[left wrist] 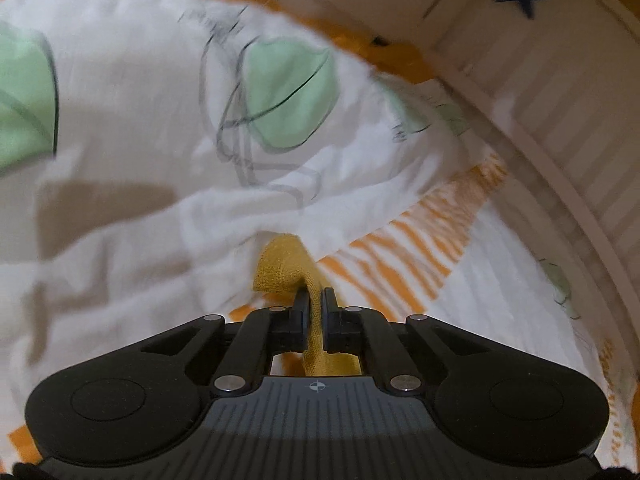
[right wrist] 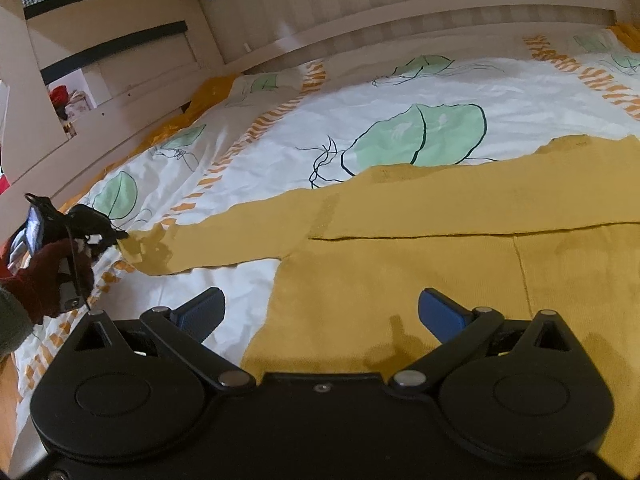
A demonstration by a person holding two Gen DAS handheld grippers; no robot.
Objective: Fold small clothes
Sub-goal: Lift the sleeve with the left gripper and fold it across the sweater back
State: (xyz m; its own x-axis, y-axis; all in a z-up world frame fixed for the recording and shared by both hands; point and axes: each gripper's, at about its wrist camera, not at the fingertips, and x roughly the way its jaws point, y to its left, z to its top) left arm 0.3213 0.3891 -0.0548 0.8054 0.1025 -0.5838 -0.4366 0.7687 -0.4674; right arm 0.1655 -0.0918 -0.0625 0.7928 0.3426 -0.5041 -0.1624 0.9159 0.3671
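Sweater cuff [left wrist: 280, 266] clamped in left gripper [left wrist: 316, 300] — right gripper [right wrist: 320, 312] (jaws apart) over hem.

A small mustard-yellow knitted sweater [right wrist: 440, 248] lies spread flat on a white bedcover, its body low and to the right in the right wrist view. One long sleeve [right wrist: 224, 236] stretches out straight to the left. The sleeve's cuff end [left wrist: 280, 268] is lifted and bunched into a small fold
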